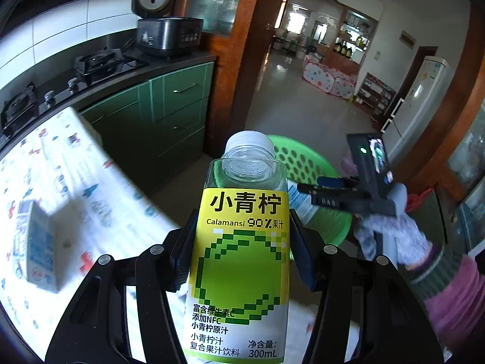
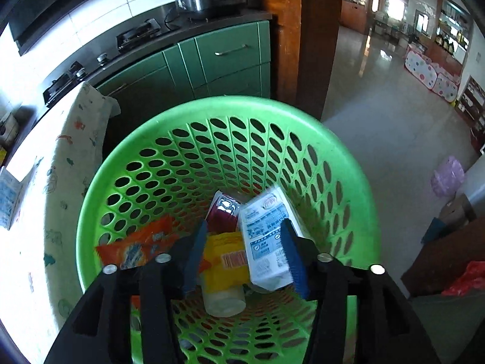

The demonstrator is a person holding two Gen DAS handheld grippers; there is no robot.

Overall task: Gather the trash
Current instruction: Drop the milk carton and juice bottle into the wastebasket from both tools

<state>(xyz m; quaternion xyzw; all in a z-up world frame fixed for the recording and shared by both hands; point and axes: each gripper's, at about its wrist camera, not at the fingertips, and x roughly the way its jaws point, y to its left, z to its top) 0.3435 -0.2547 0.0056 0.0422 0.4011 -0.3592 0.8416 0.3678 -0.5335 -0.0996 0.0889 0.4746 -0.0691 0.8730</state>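
Several pieces already lie in the green basket [image 2: 100,200] — the right gripper [image 2: 242,251] hangs over them, jaws apart and empty. The left gripper [image 1: 239,242] clamps a juice bottle [image 1: 242,242] heading there; one carton [image 1: 41,242] waits on the table [image 1: 100,218].

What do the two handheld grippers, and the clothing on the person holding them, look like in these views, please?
Both the left gripper and right gripper have black angular linkages with round silver pivot pins and blue ribbed pads. The right hand wears a pale patterned glove, with a pink sleeve behind.
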